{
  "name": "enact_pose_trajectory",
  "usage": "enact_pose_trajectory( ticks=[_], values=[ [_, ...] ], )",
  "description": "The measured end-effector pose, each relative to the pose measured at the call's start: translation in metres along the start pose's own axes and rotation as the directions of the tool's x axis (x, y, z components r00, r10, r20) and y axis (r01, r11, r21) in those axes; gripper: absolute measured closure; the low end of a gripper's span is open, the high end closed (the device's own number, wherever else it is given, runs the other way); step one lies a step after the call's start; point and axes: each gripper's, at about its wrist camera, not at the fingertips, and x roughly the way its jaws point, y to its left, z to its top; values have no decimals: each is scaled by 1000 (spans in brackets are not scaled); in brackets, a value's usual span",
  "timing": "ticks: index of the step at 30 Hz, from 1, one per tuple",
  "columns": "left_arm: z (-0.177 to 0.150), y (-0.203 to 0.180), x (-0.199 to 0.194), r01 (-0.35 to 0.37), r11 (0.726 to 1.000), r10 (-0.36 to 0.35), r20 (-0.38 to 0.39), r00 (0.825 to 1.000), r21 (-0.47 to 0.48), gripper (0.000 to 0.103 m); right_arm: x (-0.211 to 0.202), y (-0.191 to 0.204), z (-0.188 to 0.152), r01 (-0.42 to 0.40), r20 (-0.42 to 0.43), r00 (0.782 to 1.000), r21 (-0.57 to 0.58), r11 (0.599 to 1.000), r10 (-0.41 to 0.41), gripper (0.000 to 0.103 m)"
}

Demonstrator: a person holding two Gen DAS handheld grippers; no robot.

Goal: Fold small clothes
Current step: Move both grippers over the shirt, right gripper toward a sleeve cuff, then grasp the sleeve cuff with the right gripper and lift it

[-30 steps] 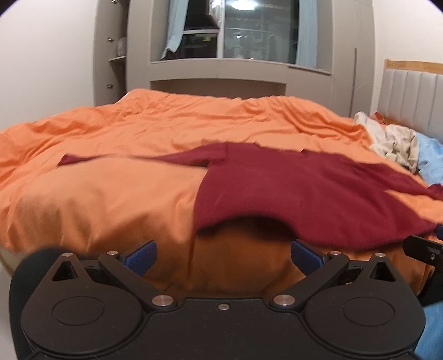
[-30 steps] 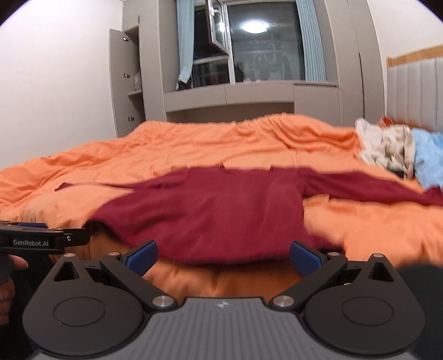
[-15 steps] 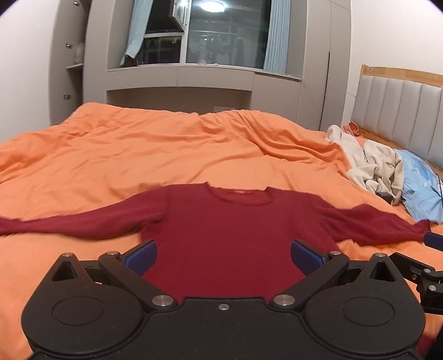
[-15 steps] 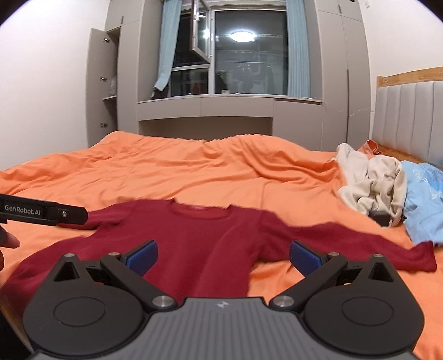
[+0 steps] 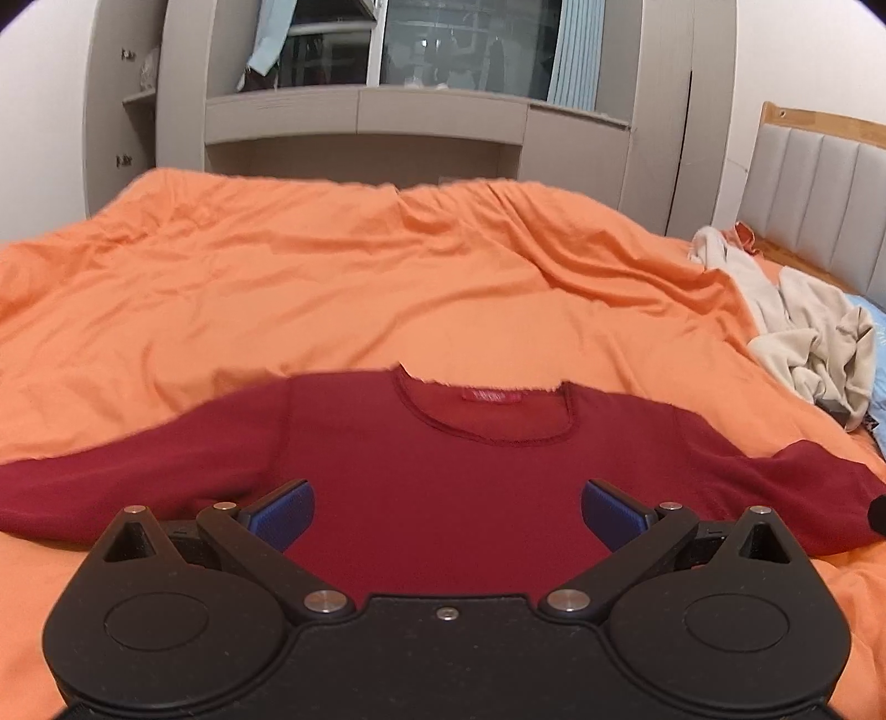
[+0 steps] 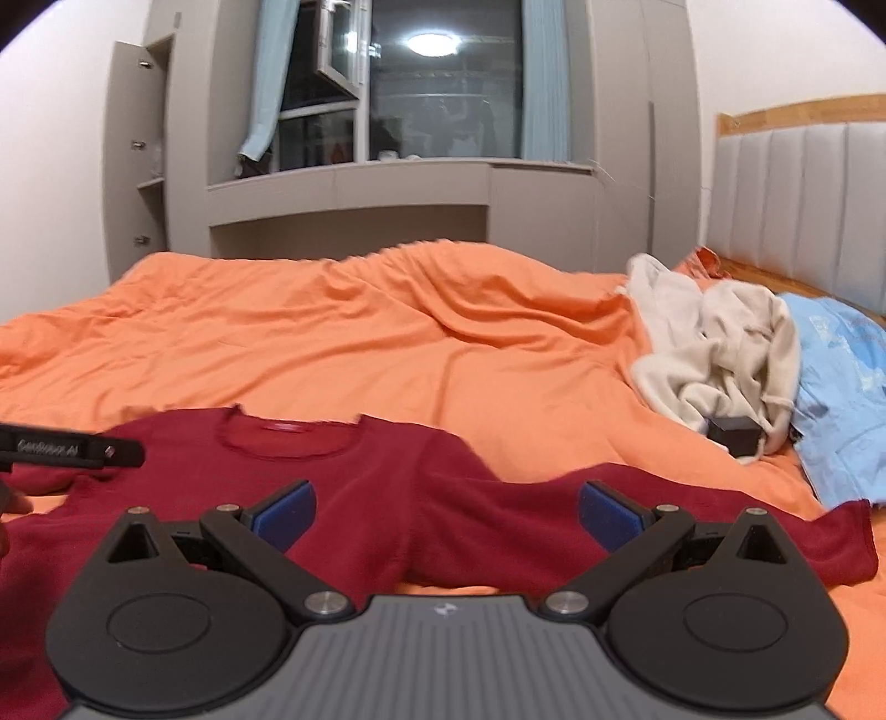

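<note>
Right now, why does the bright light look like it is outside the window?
Right wrist view: the window is dark, so its glass mirrors a ceiling lamp. Left wrist view: no lamp shows, and the red sweater is blurry along its edges.

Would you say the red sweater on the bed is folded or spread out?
Spread out: the red sweater lies flat on the orange duvet, both sleeves stretched sideways, neckline visible.

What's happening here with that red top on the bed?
A person is holding a two-finger gripper in each hand over a dark red long-sleeved top laid out flat on an orange duvet, neckline away from them and sleeves spread to both sides. The left gripper and the right gripper are both open and hold nothing. No fold has been made yet. A beige garment and a light blue one lie crumpled by the headboard.
</note>
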Motion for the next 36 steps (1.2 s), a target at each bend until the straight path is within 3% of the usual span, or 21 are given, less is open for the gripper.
enact_pose_trajectory(
  ticks=[6,11,13,16,19,21,23,26,29,31,32,34,36],
  values=[
    [-23,-6,39,46,999,-44,-87,995,25,0,38,-63,-23,152,-82,986,89,984,-145,0],
    [-35,-2,49,51,999,-49,-122,991,17,0,53,-126,-31,324,-134,944,224,919,-301,0],
    [-37,-2,49,58,998,-55,-122,991,14,0,60,-145,-32,404,-136,914,225,887,-382,0],
    [-40,-4,47,65,997,-61,-124,990,29,0,71,-168,-35,534,-182,844,206,820,-504,0],
    [-41,-7,46,71,996,-65,-123,990,45,0,79,-202,-42,592,-258,805,294,750,-534,0],
    [-41,-8,48,71,996,-65,-131,989,48,0,79,-226,-53,593,-293,805,401,698,-516,0],
    [-43,-7,48,69,997,-62,-138,988,45,0,75,-244,-63,555,-293,830,512,655,-474,1],
    [-42,-7,48,67,997,-61,-140,988,38,0,66,-256,-73,517,-258,846,605,605,-466,12],
    [-42,-7,48,65,997,-59,-137,989,38,0,66,-266,-82,511,-251,840,663,547,-481,36],
    [-41,-7,48,65,997,-60,-135,989,37,0,67,-272,-87,526,-270,825,690,498,-496,65],
    [-40,-6,48,66,997,-61,-132,989,36,0,66,-274,-88,523,-269,823,704,482,-500,70],
    [-38,-4,47,72,997,-68,-130,989,27,1,65,-275,-87,507,-257,829,720,474,-496,90],
    [-34,1,45,85,996,-84,-127,988,5,1,65,-270,-82,516,-254,824,705,487,-506,94]
  ],
)
